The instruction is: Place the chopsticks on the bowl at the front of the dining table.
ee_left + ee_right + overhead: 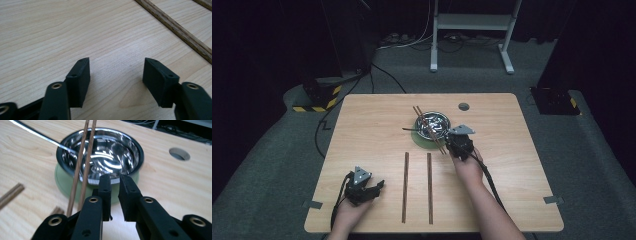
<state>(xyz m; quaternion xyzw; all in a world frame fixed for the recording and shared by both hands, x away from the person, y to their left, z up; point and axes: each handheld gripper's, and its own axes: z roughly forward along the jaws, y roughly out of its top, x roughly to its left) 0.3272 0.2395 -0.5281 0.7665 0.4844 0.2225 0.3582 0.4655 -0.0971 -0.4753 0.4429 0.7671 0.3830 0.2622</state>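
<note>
Two chopsticks [83,162] lean across the bowl [135,152]; right gripper [115,181] just beside its rim, jaws narrow, empty; left gripper [116,72] jaws wide, empty.

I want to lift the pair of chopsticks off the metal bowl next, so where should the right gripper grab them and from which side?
Probably the near ends of the chopsticks, which overhang the bowl's rim above the table. Come from the person's side, jaws straddling both sticks across their width: they lie close together and parallel, and the right gripper sits just beside them.
</note>
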